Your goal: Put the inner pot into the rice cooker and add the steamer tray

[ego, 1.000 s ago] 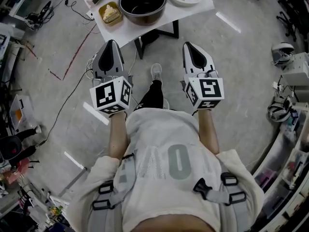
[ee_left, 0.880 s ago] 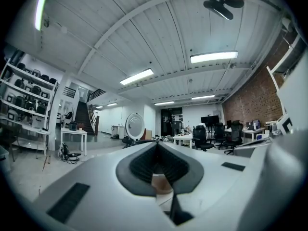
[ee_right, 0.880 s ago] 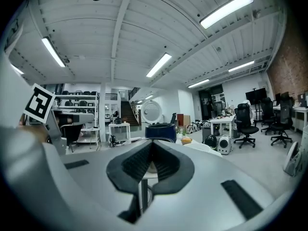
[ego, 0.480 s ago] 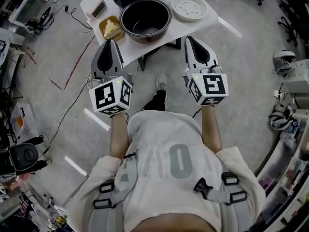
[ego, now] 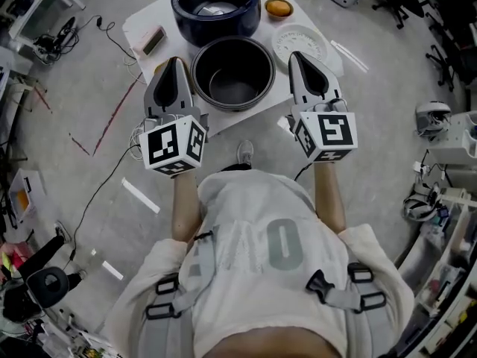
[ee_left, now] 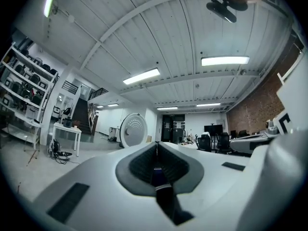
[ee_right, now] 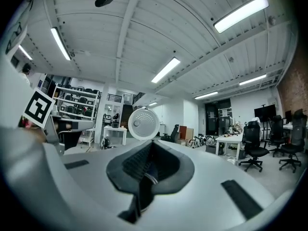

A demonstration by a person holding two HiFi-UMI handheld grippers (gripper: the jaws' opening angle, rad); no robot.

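Dark inner pot (ego: 233,73) stands on the white bench (ego: 141,22), between the left tongs (ego: 173,64) and right tongs (ego: 298,57), just this side of the cooker (ego: 216,4). The tray (ego: 314,45) lies to its right. Left gripper view: jaws pressed together, nothing between. Right gripper view: likewise closed and empty.

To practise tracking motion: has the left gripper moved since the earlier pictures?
Yes. The left gripper went forward, from short of the table to beside the inner pot.
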